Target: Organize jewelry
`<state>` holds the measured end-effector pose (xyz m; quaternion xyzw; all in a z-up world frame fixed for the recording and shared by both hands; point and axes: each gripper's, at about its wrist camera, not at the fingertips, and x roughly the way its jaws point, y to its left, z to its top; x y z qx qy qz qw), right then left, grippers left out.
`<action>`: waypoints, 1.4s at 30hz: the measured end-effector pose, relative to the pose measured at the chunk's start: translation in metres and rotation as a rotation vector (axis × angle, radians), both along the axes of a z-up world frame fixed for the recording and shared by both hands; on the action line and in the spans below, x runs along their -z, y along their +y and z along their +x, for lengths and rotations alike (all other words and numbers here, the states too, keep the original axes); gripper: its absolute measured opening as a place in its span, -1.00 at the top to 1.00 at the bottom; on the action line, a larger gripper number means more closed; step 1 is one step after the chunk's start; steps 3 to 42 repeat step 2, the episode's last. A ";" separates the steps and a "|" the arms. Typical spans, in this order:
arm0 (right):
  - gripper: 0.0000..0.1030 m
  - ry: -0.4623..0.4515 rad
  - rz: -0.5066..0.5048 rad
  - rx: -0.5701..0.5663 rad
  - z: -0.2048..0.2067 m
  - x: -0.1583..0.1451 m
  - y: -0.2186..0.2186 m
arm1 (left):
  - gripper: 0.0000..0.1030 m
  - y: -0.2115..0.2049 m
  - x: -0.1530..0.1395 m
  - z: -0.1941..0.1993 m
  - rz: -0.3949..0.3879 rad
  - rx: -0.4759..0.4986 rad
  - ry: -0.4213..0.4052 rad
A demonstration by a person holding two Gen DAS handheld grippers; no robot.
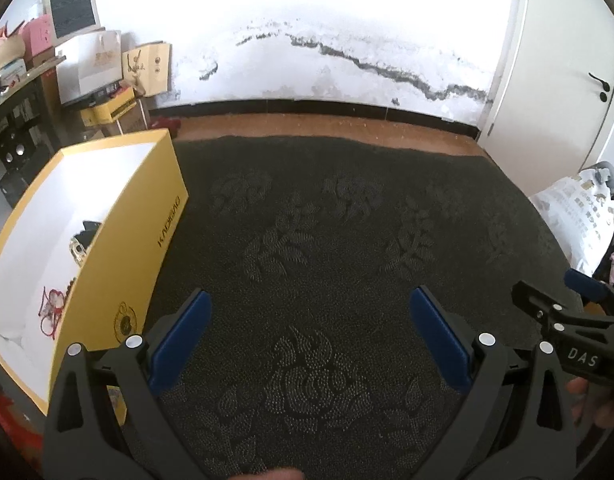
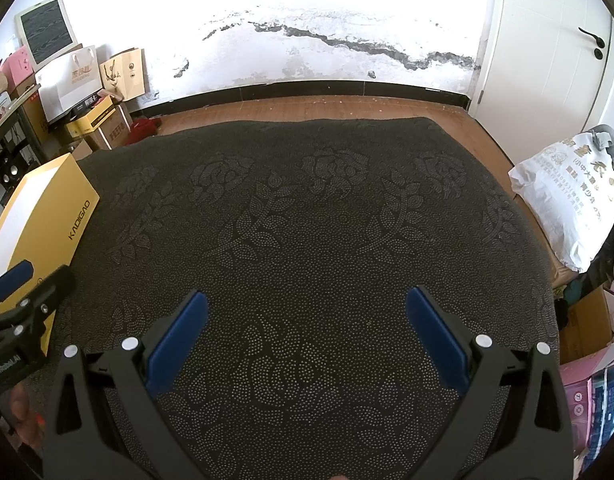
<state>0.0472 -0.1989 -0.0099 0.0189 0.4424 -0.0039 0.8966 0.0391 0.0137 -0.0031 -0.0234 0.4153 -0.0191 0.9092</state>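
A yellow box (image 1: 107,240) marked "KADIGAO" sits at the left of a dark floral cloth (image 1: 327,240), holding jewelry (image 1: 53,308). The left gripper (image 1: 307,328) and right gripper (image 2: 307,328) hover with fingers apart, empty.

Dark grey floral-embossed table cloth (image 2: 307,240) – beyond it brown wood floor (image 2: 307,108), black skirting, then overexposed white wall with cracked peeling paint (image 2: 347,44). White door with black handle (image 2: 547,60) right of cloth – stacked cardboard boxes (image 2: 103,120) left.
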 end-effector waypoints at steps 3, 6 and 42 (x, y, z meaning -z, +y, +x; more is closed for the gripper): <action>-0.87 0.001 0.000 0.001 -0.001 0.000 0.001 | -0.88 0.000 0.002 0.000 -0.003 0.004 0.014; -0.87 0.001 0.000 0.001 -0.001 0.000 0.001 | -0.88 0.000 0.002 0.000 -0.003 0.004 0.014; -0.87 0.001 0.000 0.001 -0.001 0.000 0.001 | -0.88 0.000 0.002 0.000 -0.003 0.004 0.014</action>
